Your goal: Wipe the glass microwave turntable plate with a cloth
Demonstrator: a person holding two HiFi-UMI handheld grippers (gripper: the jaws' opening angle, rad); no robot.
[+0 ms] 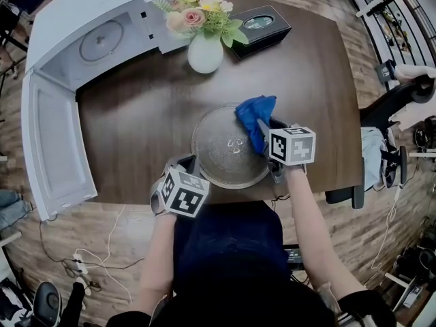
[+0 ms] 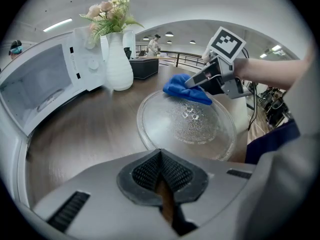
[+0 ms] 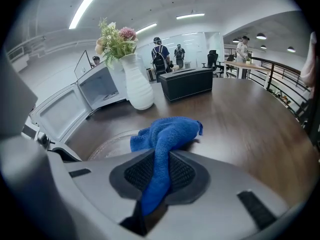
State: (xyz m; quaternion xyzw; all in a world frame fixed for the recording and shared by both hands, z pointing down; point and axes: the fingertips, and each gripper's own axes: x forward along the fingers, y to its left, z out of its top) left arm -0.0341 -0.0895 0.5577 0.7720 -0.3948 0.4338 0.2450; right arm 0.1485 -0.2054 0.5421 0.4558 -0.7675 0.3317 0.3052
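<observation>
The round glass turntable plate [image 1: 225, 157] lies flat on the dark wooden table, near its front edge. A blue cloth [image 1: 254, 116] rests on the plate's far right rim. My right gripper [image 1: 263, 133] is shut on the cloth [image 3: 165, 134], which bunches out ahead of the jaws and over the plate [image 3: 111, 146]. My left gripper [image 1: 182, 163] sits at the plate's near left rim, shut with nothing between its pads [image 2: 150, 171]. From the left gripper view the plate [image 2: 190, 129] shows water droplets, and the cloth [image 2: 184, 88] hangs from the right gripper [image 2: 194, 85].
A white microwave [image 1: 88, 43] stands at the back left with its door [image 1: 54, 148] swung open toward me. A white vase of flowers [image 1: 204, 50] and a black box [image 1: 259, 27] stand behind the plate. An office chair [image 1: 381, 121] is by the table's right edge.
</observation>
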